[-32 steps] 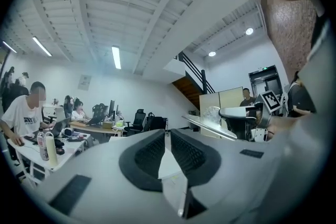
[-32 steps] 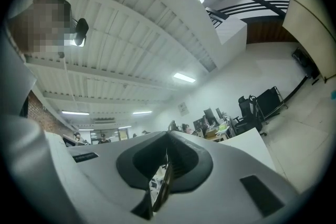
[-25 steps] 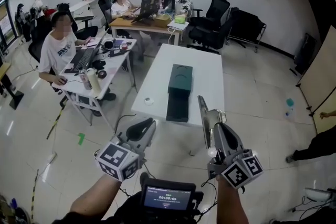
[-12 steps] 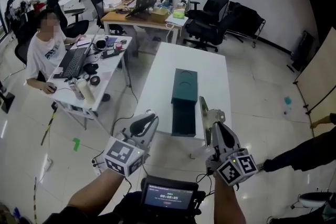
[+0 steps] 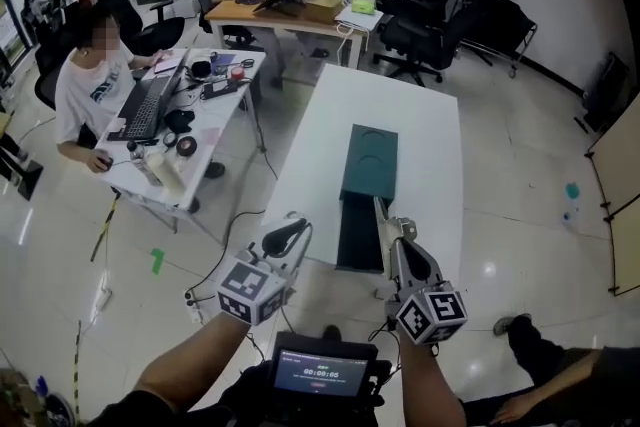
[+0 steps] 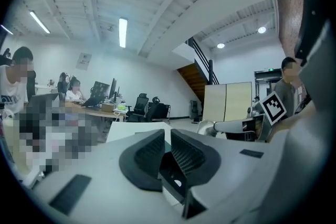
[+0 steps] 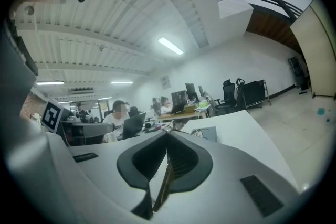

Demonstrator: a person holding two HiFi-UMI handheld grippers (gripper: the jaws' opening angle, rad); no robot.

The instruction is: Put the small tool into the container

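A long white table (image 5: 300, 155) stands in the middle of the head view. On it lies the container (image 5: 369, 158), a dark green box. Its near end is open and looks dark inside (image 5: 355, 233).

The left gripper (image 5: 291, 228) is in the lower middle of the head view, at the near left corner of the table. In the left gripper view its two jaws are pressed close, with only a thin crack between the tips (image 6: 167, 135). Nothing is held in them.

The right gripper (image 5: 379, 206) is just right of it and points up at the near end of the container. In the right gripper view its jaws meet at the tips (image 7: 168, 135), and they hold nothing.

A tiny pale thing (image 5: 291, 215) sits on the table edge just above the left gripper's tip. It is too small to tell if it is the small tool.

A person (image 5: 88, 85) sits at a desk (image 5: 205, 110) on the left of the frame. Black chairs (image 5: 430, 5) stand at the upper right. A small screen (image 5: 320, 377) shows at the bottom.
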